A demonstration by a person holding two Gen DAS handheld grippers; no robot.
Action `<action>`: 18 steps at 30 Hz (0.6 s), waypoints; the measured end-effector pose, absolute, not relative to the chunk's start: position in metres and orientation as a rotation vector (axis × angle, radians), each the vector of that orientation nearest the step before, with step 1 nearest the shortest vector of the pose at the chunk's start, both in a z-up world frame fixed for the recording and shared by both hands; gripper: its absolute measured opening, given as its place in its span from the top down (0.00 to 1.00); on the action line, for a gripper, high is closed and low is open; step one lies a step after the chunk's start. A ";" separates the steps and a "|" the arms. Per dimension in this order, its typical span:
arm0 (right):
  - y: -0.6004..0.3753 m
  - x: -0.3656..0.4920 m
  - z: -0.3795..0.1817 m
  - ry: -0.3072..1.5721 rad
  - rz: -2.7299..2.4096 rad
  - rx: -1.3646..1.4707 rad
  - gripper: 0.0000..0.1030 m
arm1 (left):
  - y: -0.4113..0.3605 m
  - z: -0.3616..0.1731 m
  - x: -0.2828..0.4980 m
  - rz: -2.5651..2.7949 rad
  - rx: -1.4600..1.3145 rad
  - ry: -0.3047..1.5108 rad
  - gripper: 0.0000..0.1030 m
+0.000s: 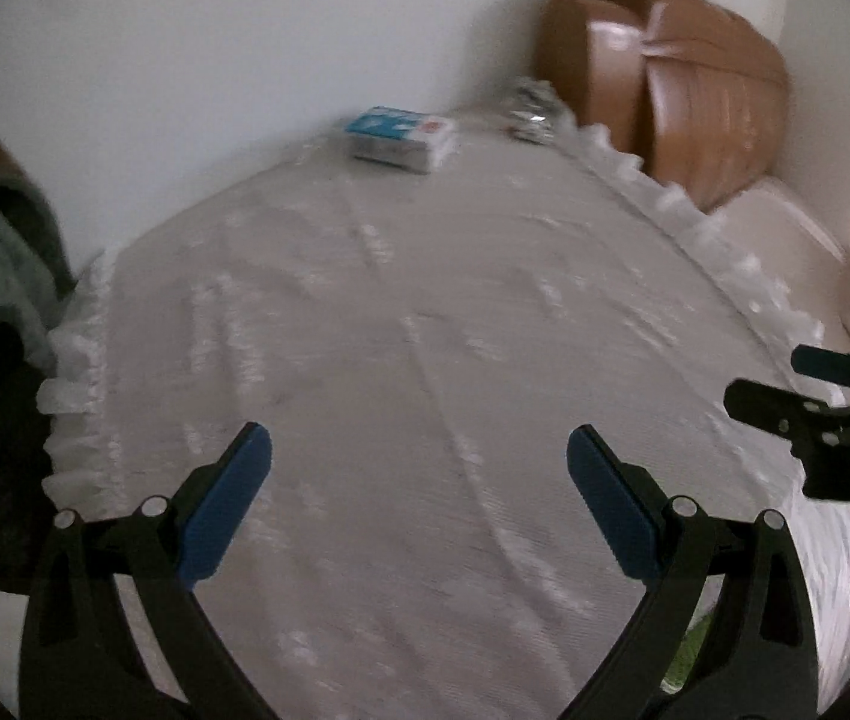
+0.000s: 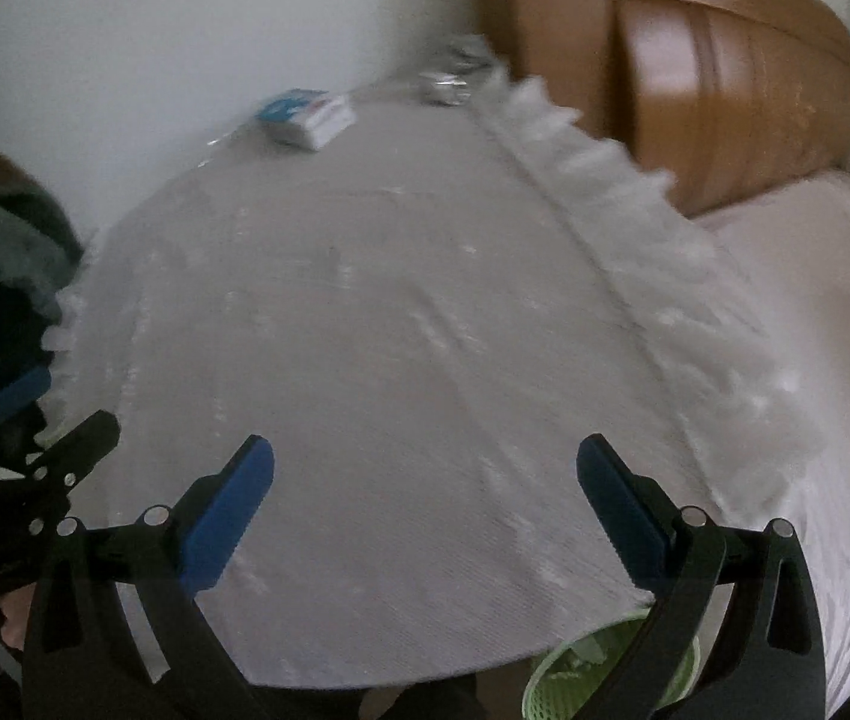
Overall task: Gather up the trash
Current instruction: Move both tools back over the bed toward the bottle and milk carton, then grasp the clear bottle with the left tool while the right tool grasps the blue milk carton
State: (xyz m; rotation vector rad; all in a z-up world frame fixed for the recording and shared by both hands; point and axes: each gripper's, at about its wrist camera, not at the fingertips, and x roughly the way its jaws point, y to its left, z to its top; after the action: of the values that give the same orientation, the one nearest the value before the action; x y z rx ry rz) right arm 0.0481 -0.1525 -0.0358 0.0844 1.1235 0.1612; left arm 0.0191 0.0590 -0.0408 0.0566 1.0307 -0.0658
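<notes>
White frilled tablecloth (image 2: 401, 324), bare between far pack (image 2: 305, 114) and near edge.

The left gripper (image 1: 419, 498) has its two blue-padded fingers (image 1: 227, 504) spread wide, with nothing between them. The right gripper (image 2: 425, 504) is spread wide too (also empty), and the two are side by side, both pointing forward.
</notes>
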 end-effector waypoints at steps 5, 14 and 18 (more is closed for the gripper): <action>-0.113 0.080 -0.043 1.151 0.192 0.048 0.03 | 0.084 -0.051 0.041 -0.035 0.018 1.042 0.08; -0.093 0.119 -0.054 1.182 0.196 0.000 0.03 | 0.115 -0.066 0.123 -0.014 0.060 0.979 0.08; -0.086 0.142 -0.058 1.188 0.185 -0.012 0.03 | 0.135 -0.076 0.180 0.014 0.125 0.937 0.08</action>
State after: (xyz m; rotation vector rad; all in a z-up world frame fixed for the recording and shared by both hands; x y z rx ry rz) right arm 0.1421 -0.0863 -0.0581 -0.0123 1.1879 0.1851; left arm 0.1799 0.1349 -0.0761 0.1254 0.9373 0.0138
